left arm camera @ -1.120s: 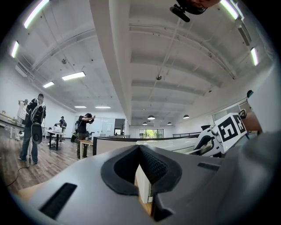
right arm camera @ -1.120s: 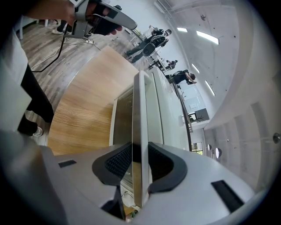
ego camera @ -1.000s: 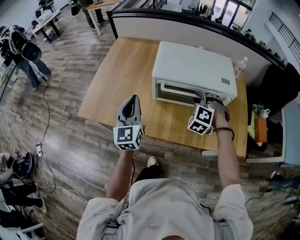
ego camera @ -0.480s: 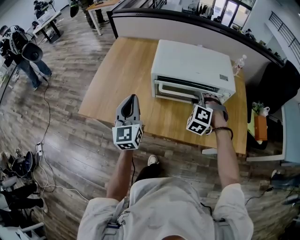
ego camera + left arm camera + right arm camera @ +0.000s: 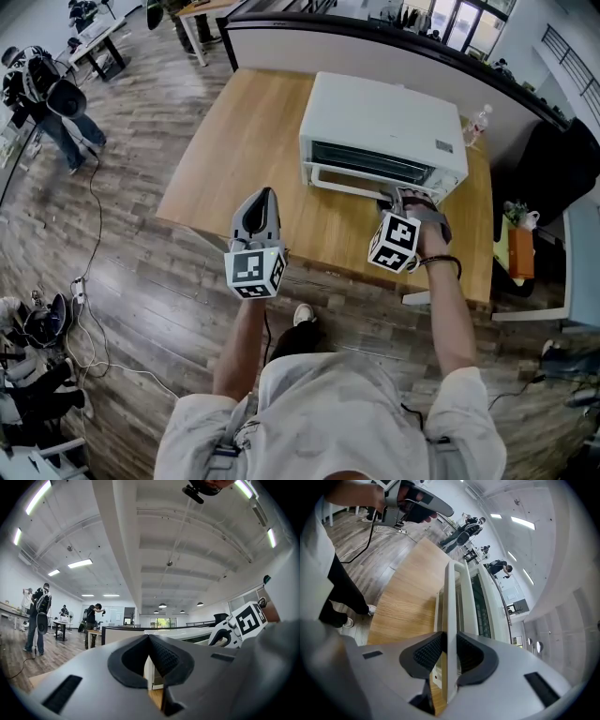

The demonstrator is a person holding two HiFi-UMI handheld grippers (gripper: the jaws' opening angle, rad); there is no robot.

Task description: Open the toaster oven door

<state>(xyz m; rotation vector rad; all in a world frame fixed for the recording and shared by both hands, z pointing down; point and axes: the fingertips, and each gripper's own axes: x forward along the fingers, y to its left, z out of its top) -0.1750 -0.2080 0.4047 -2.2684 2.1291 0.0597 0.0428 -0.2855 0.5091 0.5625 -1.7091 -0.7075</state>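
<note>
A white toaster oven (image 5: 384,117) stands on the wooden table (image 5: 244,159), right of centre. Its door (image 5: 349,178) is tilted partly down, and the dark inside (image 5: 370,161) shows above it. My right gripper (image 5: 392,199) is at the right end of the door's handle. In the right gripper view the pale handle bar (image 5: 451,602) runs between the pads of the right gripper (image 5: 449,644); the jaws are closing on it and the pads touch it. My left gripper (image 5: 261,195) hangs over the table's front edge, away from the oven. In the left gripper view the left gripper (image 5: 148,637) is shut on nothing.
A water bottle (image 5: 476,127) stands at the table's back right corner. A low partition wall (image 5: 375,52) runs behind the table. A black chair (image 5: 553,169) is to the right. A person (image 5: 56,103) stands far left on the wooden floor, where cables (image 5: 89,281) lie.
The oven door has swung further down and the dark opening above it has widened. My right gripper has come slightly toward me with the handle. The left gripper has barely moved.
</note>
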